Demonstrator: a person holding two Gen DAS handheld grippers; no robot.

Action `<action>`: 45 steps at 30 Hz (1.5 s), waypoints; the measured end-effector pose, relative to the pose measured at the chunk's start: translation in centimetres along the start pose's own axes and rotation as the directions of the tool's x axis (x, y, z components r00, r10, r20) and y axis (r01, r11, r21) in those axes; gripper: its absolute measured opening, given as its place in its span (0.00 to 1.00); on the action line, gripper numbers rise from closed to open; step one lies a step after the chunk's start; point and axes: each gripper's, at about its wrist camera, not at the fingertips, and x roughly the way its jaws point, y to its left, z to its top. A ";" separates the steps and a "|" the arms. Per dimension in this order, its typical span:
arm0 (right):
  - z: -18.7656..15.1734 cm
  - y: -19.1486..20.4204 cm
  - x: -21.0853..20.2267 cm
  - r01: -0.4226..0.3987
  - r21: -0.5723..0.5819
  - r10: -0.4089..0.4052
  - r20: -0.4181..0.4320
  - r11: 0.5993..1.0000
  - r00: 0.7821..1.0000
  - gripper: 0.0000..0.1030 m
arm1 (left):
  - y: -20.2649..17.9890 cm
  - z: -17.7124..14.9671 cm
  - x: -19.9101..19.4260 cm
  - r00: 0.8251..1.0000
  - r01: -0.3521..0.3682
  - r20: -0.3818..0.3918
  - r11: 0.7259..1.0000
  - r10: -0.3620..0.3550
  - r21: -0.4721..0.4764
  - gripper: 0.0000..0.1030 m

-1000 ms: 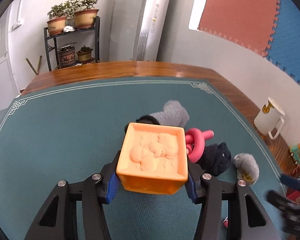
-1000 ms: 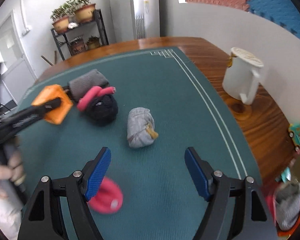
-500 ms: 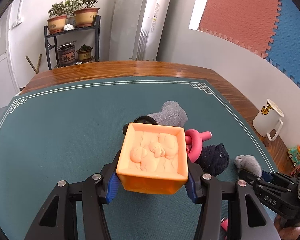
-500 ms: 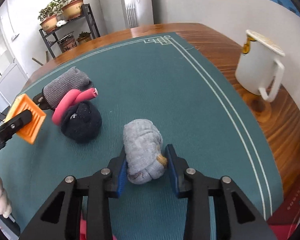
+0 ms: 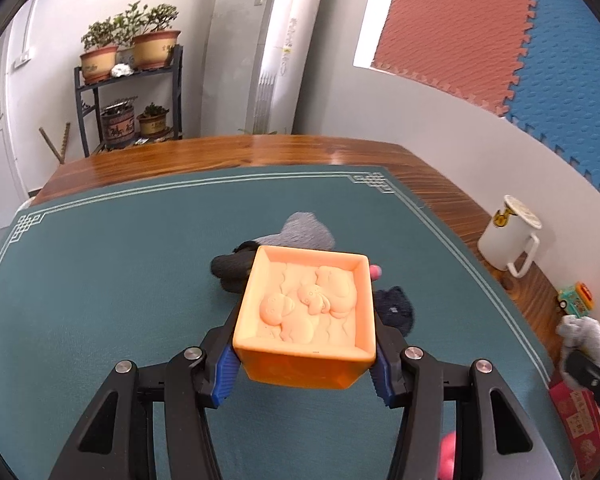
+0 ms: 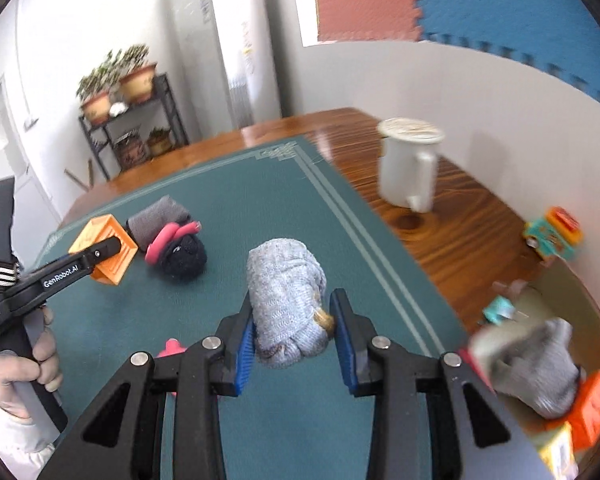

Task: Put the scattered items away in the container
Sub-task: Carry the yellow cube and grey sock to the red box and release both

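Grey rolled sock point(image 6: 286, 300), clamped in your right tool point(image 6: 294, 330), has left the counter point(image 6: 148, 320), while your left tool point(image 5: 304, 364) keeps gripping the orange block point(image 5: 306, 312); both can go binward.

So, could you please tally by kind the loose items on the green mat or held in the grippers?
Sock rolls: 3 (light grey sock in the right gripper, dark grey sock, black sock)
Blocks: 1 (orange block in the left gripper)
Pink toys: 2 (pink ring, pink piece partly hidden)
Total: 6
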 end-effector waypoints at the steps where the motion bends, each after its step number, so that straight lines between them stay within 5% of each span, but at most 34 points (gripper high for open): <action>1: -0.1 -0.5 -0.8 0.009 0.012 -0.009 0.011 1.000 1.000 0.37 | -0.3 0.0 -0.3 1.000 0.007 0.003 1.000 -0.007 0.007 0.54; 10: -2.0 -7.0 -7.2 0.114 0.154 -0.129 0.088 0.982 0.988 0.37 | -3.3 -0.6 -2.1 0.998 0.062 0.019 0.995 -0.064 0.073 0.54; 22: -6.2 -16.8 -14.3 0.277 0.333 -0.324 0.095 0.901 0.941 0.38 | -7.2 -1.4 -4.3 0.992 0.122 0.019 0.984 -0.126 0.130 0.54; 38: -10.6 -22.1 -14.6 0.279 0.361 -0.320 0.058 0.890 0.946 0.39 | -21.8 -4.2 -6.0 0.966 0.258 -0.081 0.923 -0.245 0.285 0.54; 41: -11.2 -22.6 -15.2 0.266 0.358 -0.310 0.070 0.895 0.948 0.55 | -25.3 -4.8 -6.2 0.953 0.303 -0.111 0.900 -0.282 0.313 0.54; 42: -11.4 -22.7 -15.5 0.260 0.357 -0.307 0.080 0.897 0.948 0.68 | -26.3 -4.9 -6.2 0.949 0.315 -0.118 0.893 -0.292 0.322 0.54; 45: -11.7 -22.9 -16.4 0.249 0.348 -0.305 0.118 0.904 0.945 0.72 | -29.4 -5.6 -6.3 0.938 0.348 -0.134 0.870 -0.321 0.350 0.54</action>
